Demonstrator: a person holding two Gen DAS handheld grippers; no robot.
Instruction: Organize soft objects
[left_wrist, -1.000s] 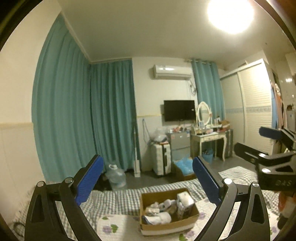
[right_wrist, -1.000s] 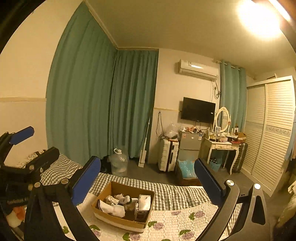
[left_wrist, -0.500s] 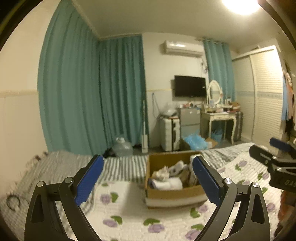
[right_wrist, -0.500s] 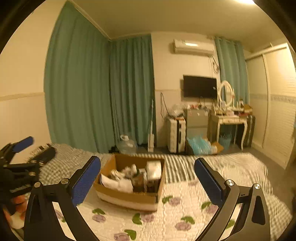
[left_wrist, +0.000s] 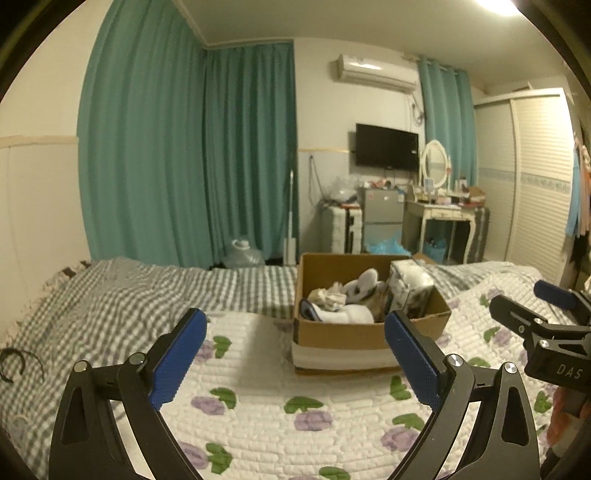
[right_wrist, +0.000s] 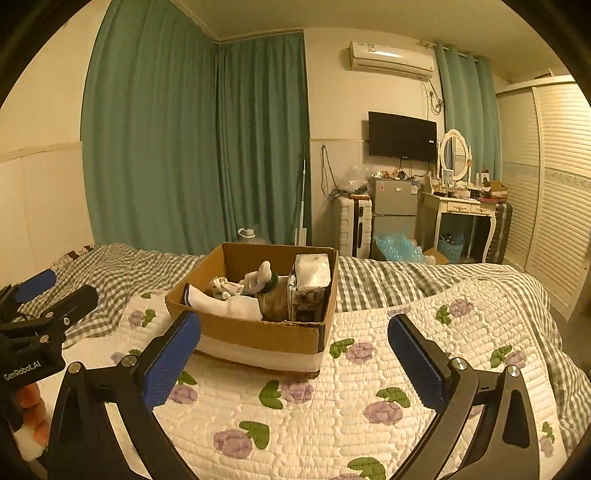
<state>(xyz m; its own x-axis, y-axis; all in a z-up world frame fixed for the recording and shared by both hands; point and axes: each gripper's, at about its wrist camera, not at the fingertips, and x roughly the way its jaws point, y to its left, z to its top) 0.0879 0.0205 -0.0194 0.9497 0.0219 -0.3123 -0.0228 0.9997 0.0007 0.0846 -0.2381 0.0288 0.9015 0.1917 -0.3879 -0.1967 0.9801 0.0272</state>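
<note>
My left tool (left_wrist: 293, 345) and right tool (right_wrist: 293, 347) both spread wide, empty. Cardboard box (right_wrist: 258, 332) of soft items mid-frame on quilted bed (right_wrist: 332, 417). Approach low, target white sock (right_wrist: 225, 304), avoid box rim.

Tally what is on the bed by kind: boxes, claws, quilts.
Boxes: 1, the cardboard box of soft items.
Claws: 2, left claw and right claw, both open and empty.
Quilts: 1, the floral quilt.
Total: 4.
</note>
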